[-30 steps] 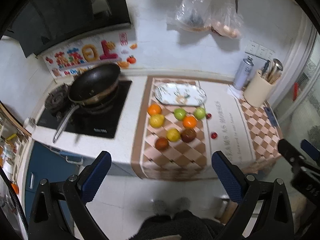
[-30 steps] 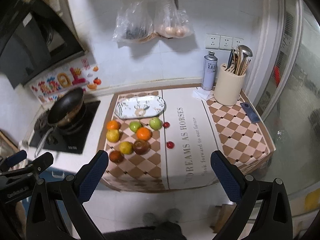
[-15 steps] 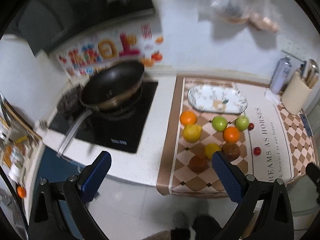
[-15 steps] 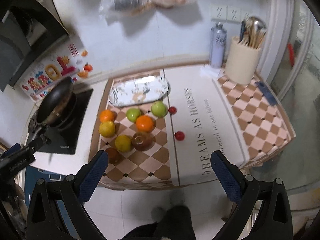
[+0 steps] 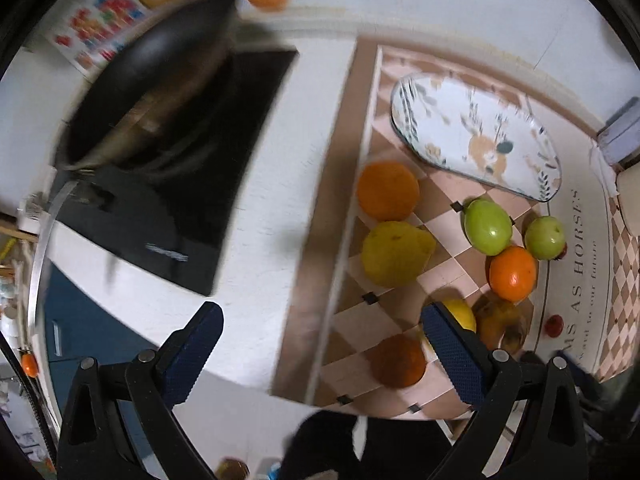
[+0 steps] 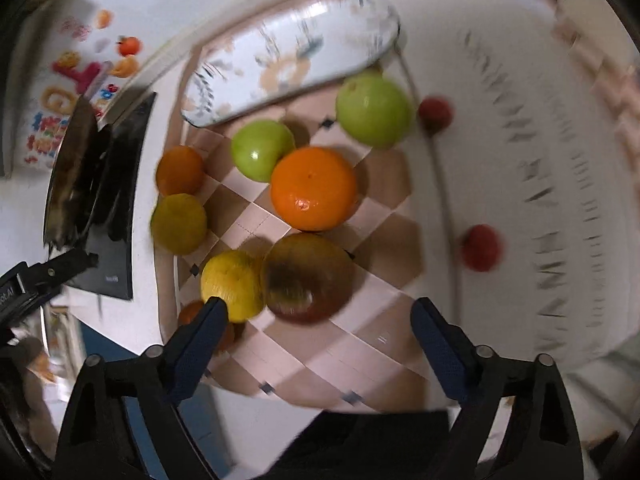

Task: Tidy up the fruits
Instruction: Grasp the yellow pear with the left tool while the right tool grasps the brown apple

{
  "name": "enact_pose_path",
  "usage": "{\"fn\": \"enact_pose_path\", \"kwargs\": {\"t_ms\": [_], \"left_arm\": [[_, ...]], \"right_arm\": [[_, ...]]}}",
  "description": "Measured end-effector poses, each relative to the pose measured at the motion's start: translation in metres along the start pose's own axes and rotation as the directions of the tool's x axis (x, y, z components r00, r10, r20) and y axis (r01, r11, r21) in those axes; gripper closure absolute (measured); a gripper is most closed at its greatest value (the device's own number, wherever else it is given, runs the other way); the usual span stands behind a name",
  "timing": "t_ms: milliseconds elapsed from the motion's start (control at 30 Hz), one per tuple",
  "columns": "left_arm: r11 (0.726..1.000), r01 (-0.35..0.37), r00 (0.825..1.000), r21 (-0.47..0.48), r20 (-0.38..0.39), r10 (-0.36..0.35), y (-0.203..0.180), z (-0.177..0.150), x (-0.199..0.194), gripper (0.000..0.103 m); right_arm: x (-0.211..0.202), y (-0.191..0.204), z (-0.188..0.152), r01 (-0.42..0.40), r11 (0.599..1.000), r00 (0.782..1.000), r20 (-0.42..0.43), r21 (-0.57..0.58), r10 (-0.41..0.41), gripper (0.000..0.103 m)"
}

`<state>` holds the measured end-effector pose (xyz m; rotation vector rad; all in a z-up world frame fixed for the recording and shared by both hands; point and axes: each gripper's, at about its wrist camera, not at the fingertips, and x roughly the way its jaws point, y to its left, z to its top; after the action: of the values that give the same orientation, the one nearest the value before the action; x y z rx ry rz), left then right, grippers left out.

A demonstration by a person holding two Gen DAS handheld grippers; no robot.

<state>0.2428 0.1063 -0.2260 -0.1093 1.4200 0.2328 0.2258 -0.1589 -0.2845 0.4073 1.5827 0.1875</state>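
Several fruits lie on a checkered mat (image 5: 352, 332) in front of an oval patterned plate (image 5: 476, 136), which also shows in the right wrist view (image 6: 288, 60): oranges (image 6: 314, 188) (image 5: 387, 190), green apples (image 6: 374, 109) (image 6: 262, 155), yellow lemons (image 5: 394, 254) (image 6: 232, 285), a brown fruit (image 6: 308, 278) and two small red fruits (image 6: 480, 247). My left gripper (image 5: 320, 352) is open and empty over the counter's front edge, left of the fruits. My right gripper (image 6: 316, 338) is open and empty just in front of the brown fruit.
A black frying pan (image 5: 148, 80) sits on a black stove (image 5: 188, 200) at the left. A cream utensil holder (image 5: 630, 200) stands at the right edge. The white mat with lettering (image 6: 540, 184) lies right of the fruits.
Both grippers have moved forward and down toward the counter; the fruits now look much larger. Both stay open and empty.
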Motion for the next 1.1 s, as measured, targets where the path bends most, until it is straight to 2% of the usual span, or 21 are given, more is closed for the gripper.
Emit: {"fn": "enact_pose_path", "kwargs": {"t_ms": [133, 200, 367, 433, 500, 567, 633, 700, 767, 1067, 1100], "left_arm": [[0.998, 0.058, 0.990, -0.025, -0.124, -0.061, -0.011, 0.027, 0.040, 0.003], [0.996, 0.083, 0.984, -0.027, -0.156, -0.086, -0.019, 0.036, 0.054, 0.003], [0.996, 0.081, 0.975, 0.029, -0.212, -0.073, -0.040, 0.043, 0.082, 0.004], [0.995, 0.090, 0.972, 0.048, -0.221, -0.077, -0.046, 0.042, 0.088, 0.013], [0.993, 0.109, 0.967, 0.053, -0.235, -0.094, -0.049, 0.039, 0.092, 0.029], [0.990, 0.133, 0.965, 0.051, -0.236, -0.117, -0.052, 0.036, 0.094, 0.038], [0.990, 0.119, 0.970, 0.075, -0.221, -0.100, -0.056, 0.031, 0.093, 0.038], [0.989, 0.098, 0.977, 0.113, -0.202, -0.073, -0.063, 0.026, 0.094, 0.038], [0.988, 0.085, 0.976, 0.131, -0.211, -0.056, -0.067, 0.022, 0.097, 0.039], [0.991, 0.070, 0.984, 0.118, -0.171, -0.049, -0.070, 0.004, 0.093, 0.042], [0.990, 0.069, 0.986, 0.125, -0.163, -0.049, -0.066, 0.010, 0.092, 0.042]], "right_arm": [[0.028, -0.003, 0.009, -0.048, 0.998, 0.996, -0.072, 0.048, 0.051, 0.017], [0.035, -0.004, 0.010, -0.051, 0.997, 0.994, -0.096, 0.060, 0.056, 0.017], [0.047, -0.006, 0.013, -0.074, 0.995, 0.986, -0.145, 0.071, 0.084, 0.028], [0.048, -0.005, 0.012, -0.074, 0.995, 0.985, -0.148, 0.066, 0.083, 0.032], [0.047, -0.006, 0.012, -0.058, 0.997, 0.987, -0.149, 0.059, 0.066, 0.032], [0.042, -0.008, 0.011, -0.024, 0.999, 0.989, -0.144, 0.041, 0.030, 0.033], [0.037, -0.011, 0.012, 0.002, 1.000, 0.990, -0.140, 0.022, 0.001, 0.032], [0.037, -0.015, 0.014, -0.006, 1.000, 0.989, -0.150, 0.008, 0.007, 0.032], [0.036, -0.015, 0.015, -0.005, 1.000, 0.987, -0.159, 0.000, 0.005, 0.032], [0.034, -0.014, 0.016, 0.023, 0.998, 0.990, -0.134, -0.054, -0.030, 0.033], [0.032, -0.014, 0.016, 0.023, 0.998, 0.991, -0.129, -0.057, -0.030, 0.033]]}}
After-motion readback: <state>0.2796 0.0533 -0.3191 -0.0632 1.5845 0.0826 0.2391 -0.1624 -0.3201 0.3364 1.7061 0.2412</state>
